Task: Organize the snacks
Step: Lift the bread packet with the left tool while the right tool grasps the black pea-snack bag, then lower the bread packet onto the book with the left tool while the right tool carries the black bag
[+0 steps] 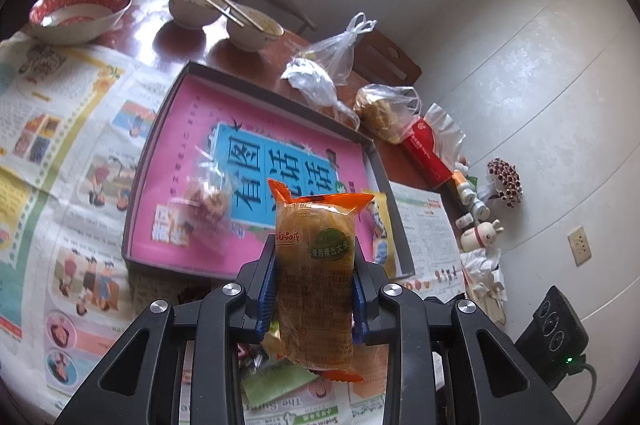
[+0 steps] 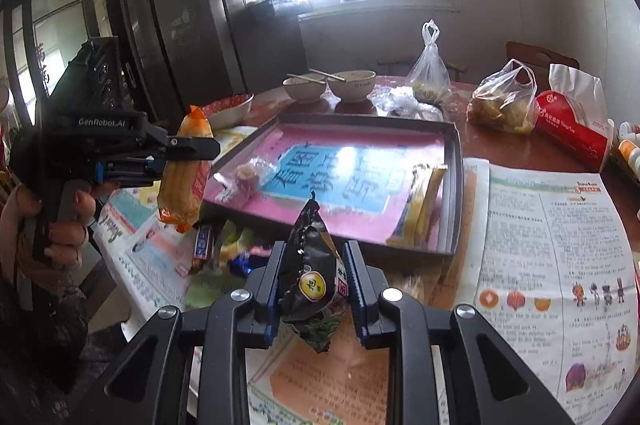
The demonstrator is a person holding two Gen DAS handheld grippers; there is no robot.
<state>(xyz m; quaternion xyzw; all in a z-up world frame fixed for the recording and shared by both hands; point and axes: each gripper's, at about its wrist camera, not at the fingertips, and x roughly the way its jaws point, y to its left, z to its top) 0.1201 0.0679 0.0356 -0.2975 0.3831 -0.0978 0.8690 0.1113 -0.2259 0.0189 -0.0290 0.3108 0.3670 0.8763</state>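
My left gripper [image 1: 315,253] is shut on an orange snack packet [image 1: 316,277], held upright above the near edge of the pink-lined box tray [image 1: 256,105]. It also shows in the right wrist view [image 2: 184,169], left of the tray [image 2: 452,185]. My right gripper [image 2: 314,265] is shut on a black snack packet [image 2: 310,277], held in front of the tray. Inside the tray lie a clear-wrapped snack [image 1: 208,201] [image 2: 248,177] and yellow packets [image 2: 420,205] [image 1: 380,225] at its right side.
Newspaper [image 2: 552,245] covers the table. Loose snacks [image 2: 224,249] lie in front of the tray. Bowls with chopsticks [image 1: 224,9], plastic bags [image 1: 384,109], a red tissue pack [image 2: 572,125] and small bottles [image 1: 468,193] stand behind and right.
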